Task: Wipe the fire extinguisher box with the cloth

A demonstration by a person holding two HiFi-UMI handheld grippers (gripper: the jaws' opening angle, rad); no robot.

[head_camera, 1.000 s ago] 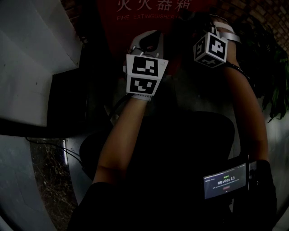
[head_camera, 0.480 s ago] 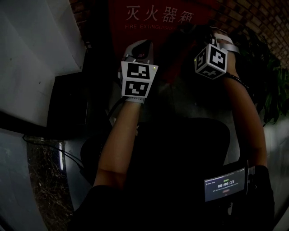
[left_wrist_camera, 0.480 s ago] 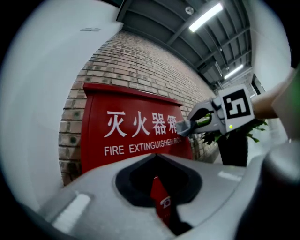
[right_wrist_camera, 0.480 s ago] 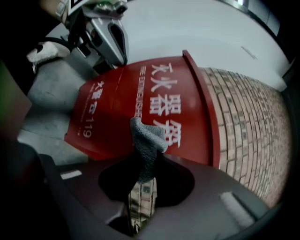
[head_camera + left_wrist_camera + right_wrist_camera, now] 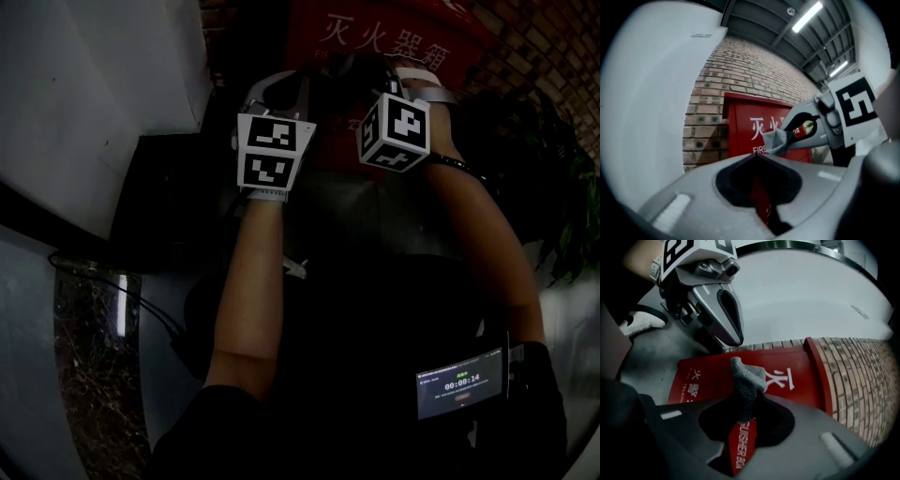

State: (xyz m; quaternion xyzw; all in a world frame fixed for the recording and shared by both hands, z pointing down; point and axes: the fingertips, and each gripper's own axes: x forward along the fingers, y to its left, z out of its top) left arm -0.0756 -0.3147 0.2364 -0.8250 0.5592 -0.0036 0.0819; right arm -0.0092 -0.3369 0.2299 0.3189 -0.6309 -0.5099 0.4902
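Before far red fire extinguisher box (image 5: 806, 380): right gripper (image 5: 746, 405) clenching grey cloth (image 5: 747, 378), having shifted left, now nearing left gripper (image 5: 757, 156), which is pinched shut, holding nothing. Box looming closer than moments ago; cloth nearing lettered front, contact unclear; wiping likely starting.

The scene is taken from above in the head view, which is aimed steeply down over both forearms, so that the fire extinguisher box (image 5: 394, 37) is caught only at the top edge, beyond the left gripper (image 5: 286, 89) and the right gripper (image 5: 380, 80). In the left gripper view the box front and the brick wall (image 5: 708, 101) are faced from close by, tilted upward, with the right gripper taken in at the right. In the right gripper view the same red front is seen close and rolled sideways, the left gripper at upper left; the box lettering is shared by all three views.
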